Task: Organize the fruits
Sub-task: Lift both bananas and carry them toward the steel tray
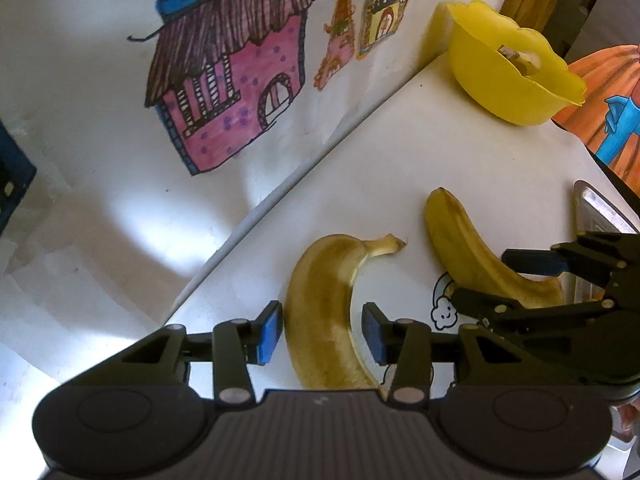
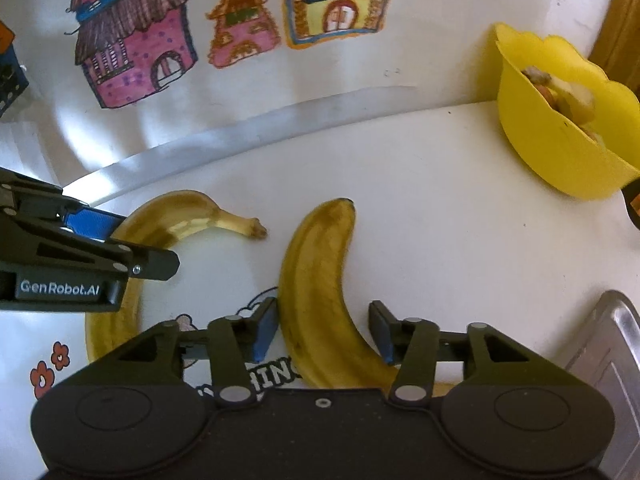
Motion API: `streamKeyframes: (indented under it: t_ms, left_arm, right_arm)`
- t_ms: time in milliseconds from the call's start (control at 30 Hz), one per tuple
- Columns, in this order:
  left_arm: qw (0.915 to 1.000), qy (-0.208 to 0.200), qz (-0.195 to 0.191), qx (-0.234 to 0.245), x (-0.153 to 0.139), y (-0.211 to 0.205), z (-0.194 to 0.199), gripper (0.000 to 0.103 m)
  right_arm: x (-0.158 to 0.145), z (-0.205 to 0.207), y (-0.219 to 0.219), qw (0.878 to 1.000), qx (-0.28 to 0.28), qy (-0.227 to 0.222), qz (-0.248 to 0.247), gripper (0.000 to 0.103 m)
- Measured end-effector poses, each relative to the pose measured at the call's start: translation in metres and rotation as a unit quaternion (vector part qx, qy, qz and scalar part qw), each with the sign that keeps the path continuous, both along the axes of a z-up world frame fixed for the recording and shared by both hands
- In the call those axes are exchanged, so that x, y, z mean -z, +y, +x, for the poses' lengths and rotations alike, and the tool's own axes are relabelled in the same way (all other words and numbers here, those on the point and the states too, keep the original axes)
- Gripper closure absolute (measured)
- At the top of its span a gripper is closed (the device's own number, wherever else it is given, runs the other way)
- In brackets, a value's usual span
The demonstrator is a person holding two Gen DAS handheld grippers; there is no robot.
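Two yellow bananas lie side by side on a white table. My left gripper is open, its blue pads either side of the left banana, with a small gap to the right pad. My right gripper is open around the right banana, the left pad close to it, the right pad apart. The right banana and my right gripper show in the left wrist view. The left banana and my left gripper show in the right wrist view.
A yellow bowl with food pieces stands at the back right, also in the right wrist view. A metal tray lies at the right edge. A white wall with house drawings rises behind the table.
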State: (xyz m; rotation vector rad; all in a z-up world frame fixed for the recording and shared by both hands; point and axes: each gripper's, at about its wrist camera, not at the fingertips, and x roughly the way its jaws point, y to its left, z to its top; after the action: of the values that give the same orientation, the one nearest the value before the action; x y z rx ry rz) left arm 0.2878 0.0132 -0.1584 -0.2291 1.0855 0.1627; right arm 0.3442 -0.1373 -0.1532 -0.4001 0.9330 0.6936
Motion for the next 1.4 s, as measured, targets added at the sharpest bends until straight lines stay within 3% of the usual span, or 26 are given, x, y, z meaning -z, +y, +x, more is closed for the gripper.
streamKeyframes:
  t_ms: [100, 267, 367, 433, 667, 967, 1067, 1200, 1400]
  left_arm:
    - [1.0000, -0.002, 0.003, 0.006, 0.000, -0.001, -0.002, 0.048]
    - [0.9998, -0.010, 0.010, 0.013, 0.002, -0.006, -0.004, 0.046]
    - [0.9995, -0.013, 0.024, 0.019, 0.002, -0.008, -0.006, 0.052]
    - [0.9992, -0.014, 0.031, 0.020, 0.001, -0.008, -0.009, 0.062]
    - [0.9999, -0.013, 0.007, -0.001, -0.002, 0.004, -0.019, 0.065]
    - [0.9998, -0.004, 0.015, -0.009, -0.005, 0.021, -0.043, 0.065]
    - [0.9999, -0.007, 0.009, -0.005, -0.005, 0.023, -0.045, 0.065]
    - [0.9999, -0.008, -0.005, -0.005, -0.005, 0.025, -0.045, 0.066]
    - [1.0000, -0.010, -0.001, 0.000, -0.006, 0.022, -0.044, 0.066]
  right_arm:
    - [0.003, 0.005, -0.008, 1.000, 0.013, 0.009, 0.015, 0.036]
    - [0.005, -0.003, -0.004, 1.000, -0.006, -0.003, 0.017, 0.042]
    - [0.006, -0.006, -0.007, 1.000, -0.002, -0.010, 0.022, 0.050]
    - [0.007, -0.008, -0.011, 1.000, 0.008, -0.014, 0.026, 0.054]
    - [0.010, -0.038, 0.000, 0.998, 0.033, -0.038, 0.037, 0.060]
    - [0.012, -0.070, 0.005, 0.990, 0.100, -0.018, 0.098, 0.063]
    - [0.007, -0.077, 0.000, 0.985, 0.110, -0.008, 0.130, 0.063]
    - [0.009, -0.080, -0.019, 0.970, 0.129, 0.009, 0.206, 0.065]
    - [0.008, -0.082, -0.039, 0.951, 0.160, 0.016, 0.263, 0.065]
